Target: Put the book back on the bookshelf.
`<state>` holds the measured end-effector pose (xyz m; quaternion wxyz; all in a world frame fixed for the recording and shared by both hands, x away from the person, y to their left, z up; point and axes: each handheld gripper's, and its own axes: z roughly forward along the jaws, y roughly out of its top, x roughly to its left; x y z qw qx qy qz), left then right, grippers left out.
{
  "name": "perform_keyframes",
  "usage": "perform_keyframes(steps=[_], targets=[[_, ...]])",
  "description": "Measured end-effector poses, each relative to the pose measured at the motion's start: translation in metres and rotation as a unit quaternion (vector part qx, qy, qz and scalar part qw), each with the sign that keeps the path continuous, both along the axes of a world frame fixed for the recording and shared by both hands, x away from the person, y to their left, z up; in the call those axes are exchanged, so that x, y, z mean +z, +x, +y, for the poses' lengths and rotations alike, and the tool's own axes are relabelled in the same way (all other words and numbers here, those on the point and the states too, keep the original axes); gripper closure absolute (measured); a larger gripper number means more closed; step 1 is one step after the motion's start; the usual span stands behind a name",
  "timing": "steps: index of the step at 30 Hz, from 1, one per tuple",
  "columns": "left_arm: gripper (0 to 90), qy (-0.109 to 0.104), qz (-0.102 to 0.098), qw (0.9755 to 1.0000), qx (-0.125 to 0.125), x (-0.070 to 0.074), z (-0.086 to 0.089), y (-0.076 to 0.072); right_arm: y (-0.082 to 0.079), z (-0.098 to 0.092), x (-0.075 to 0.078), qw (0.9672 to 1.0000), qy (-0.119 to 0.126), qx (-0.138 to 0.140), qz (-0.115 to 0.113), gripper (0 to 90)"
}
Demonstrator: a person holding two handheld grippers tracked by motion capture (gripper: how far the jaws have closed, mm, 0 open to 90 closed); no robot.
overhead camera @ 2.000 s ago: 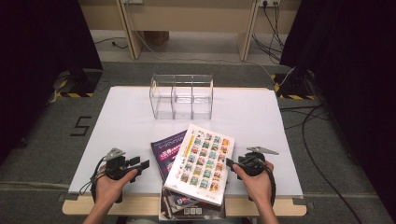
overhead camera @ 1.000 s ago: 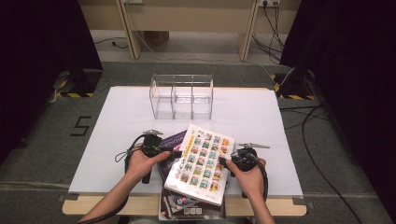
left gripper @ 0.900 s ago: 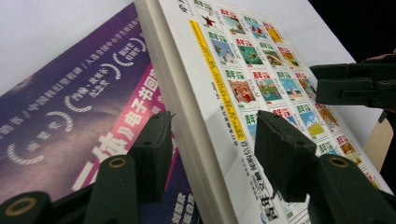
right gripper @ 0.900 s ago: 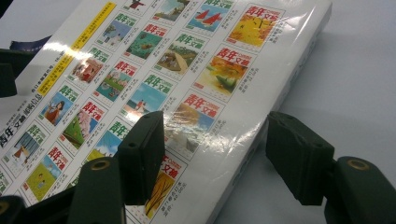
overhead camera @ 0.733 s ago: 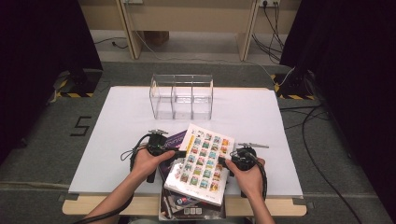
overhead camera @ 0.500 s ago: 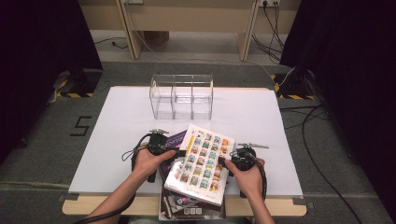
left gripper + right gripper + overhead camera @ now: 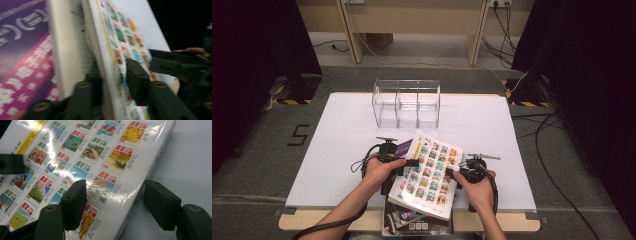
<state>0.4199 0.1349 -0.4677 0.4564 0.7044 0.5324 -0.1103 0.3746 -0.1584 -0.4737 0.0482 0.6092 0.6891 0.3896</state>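
Meanwhile left tongs [image 7: 112, 82] closing on the magazine [image 7: 429, 172], right tongs [image 7: 115, 205] open astride; acrylic organizer [image 7: 407, 102] beyond.

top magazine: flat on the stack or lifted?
Lifted along its left edge: the top magazine tilts off the purple magazine, left gripper straddling that edge.

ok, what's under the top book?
Under the top book a purple book shows at its left edge, and another dark cover sticks out at the table's near edge. How many books lie beneath is covered.
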Motion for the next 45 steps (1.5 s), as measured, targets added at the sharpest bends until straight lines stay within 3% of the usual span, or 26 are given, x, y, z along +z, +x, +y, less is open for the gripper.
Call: perform_keyframes(steps=[1,3,5,10,19,25,29,32,34,36,39,41,42,45], targets=[[72.1,0.0,0.002,1.0,0.002,-0.002,0.001,0.001,0.0,0.0,0.0,1.0,0.0,0.0,0.0,36.1],[81.1,-0.013,0.004,0.9999,0.001,-0.003,0.003,0.001,0.0,0.0,-0.001,1.0,0.004,-0.001,0.0,35.8],[84.0,-0.013,-0.005,0.9999,-0.003,-0.002,0.004,-0.001,0.001,-0.003,-0.002,0.9999,0.011,0.004,0.001,35.8],[84.1,-0.007,-0.016,0.9998,-0.002,-0.004,0.007,-0.005,0.01,-0.012,0.0,0.9997,0.022,-0.004,0.006,39.2],[83.8,0.015,-0.032,0.9994,-0.003,-0.004,0.012,-0.011,0.042,-0.018,-0.002,0.9983,0.048,-0.001,0.034,39.0],[83.6,0.023,-0.034,0.9991,-0.006,-0.003,0.011,-0.011,0.056,-0.018,-0.008,0.9931,0.093,-0.003,0.071,37.8],[83.5,0.029,-0.03,0.9991,-0.008,-0.003,0.011,-0.01,0.061,-0.015,-0.01,0.9918,0.104,-0.001,0.075,39.2],[83.1,0.038,-0.031,0.9988,-0.009,-0.002,0.009,-0.01,0.062,-0.012,-0.006,0.9927,0.092,-0.003,0.078,41.7],[82.4,0.048,-0.03,0.9984,-0.011,0.0,0.008,-0.009,0.058,-0.012,0.006,0.9955,0.073,-0.004,0.061,50.4],[82.1,0.057,-0.027,0.998,-0.009,0.001,0.007,-0.009,0.057,-0.011,0.01,0.9963,0.068,-0.002,0.052,52.3],[81.2,0.057,-0.023,0.9981,-0.005,0.0,0.009,-0.008,0.049,-0.006,0.03,0.9976,0.068,0.005,0.011,60.6],[81.1,0.053,-0.018,0.9984,-0.004,0.0,0.012,-0.008,0.045,-0.001,0.042,0.9967,0.079,0.016,-0.012,63.9],[81.0,0.052,-0.017,0.9985,-0.002,0.0,0.012,-0.008,0.045,0.004,0.048,0.9941,0.103,0.027,-0.018,65.9],[80.8,0.056,-0.019,0.9983,-0.003,0.0,0.012,-0.008,0.048,0.01,0.048,0.9918,0.122,0.038,-0.005,64.9]])
